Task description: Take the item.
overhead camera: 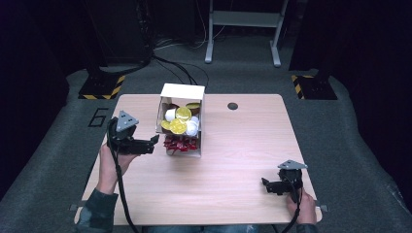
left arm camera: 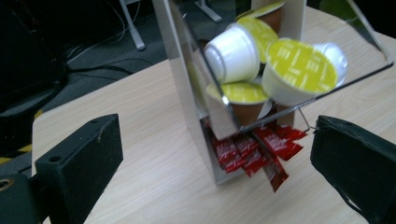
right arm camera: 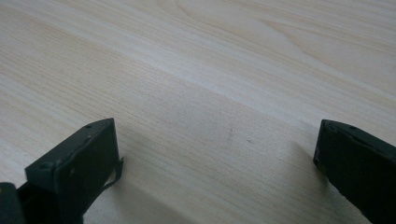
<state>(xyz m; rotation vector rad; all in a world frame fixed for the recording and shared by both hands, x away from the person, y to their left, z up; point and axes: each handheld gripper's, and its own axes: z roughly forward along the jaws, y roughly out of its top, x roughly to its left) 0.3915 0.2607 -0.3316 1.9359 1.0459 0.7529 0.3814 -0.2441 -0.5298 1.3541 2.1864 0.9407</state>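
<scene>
A white two-tier box stand (overhead camera: 182, 91) sits at the middle back of the wooden table (overhead camera: 233, 160). Its upper tray holds several white and brown coffee capsules with yellow lids (overhead camera: 181, 121) (left arm camera: 299, 70). Red sachets (overhead camera: 180, 143) (left arm camera: 252, 151) lie in the lower tier and stick out of its front. My left gripper (overhead camera: 154, 141) (left arm camera: 215, 163) is open just left of the stand, its jaws wide apart and pointed at the stand's corner (left arm camera: 210, 135). My right gripper (overhead camera: 265, 183) (right arm camera: 217, 158) is open low over bare table at the front right, with nothing between its jaws.
A round cable hole (overhead camera: 232, 106) is in the table near the back edge. Behind the table stand a grey metal frame (overhead camera: 243, 22) and cables on the floor (overhead camera: 170, 63). Yellow-black striped bases (overhead camera: 102, 87) flank the far corners.
</scene>
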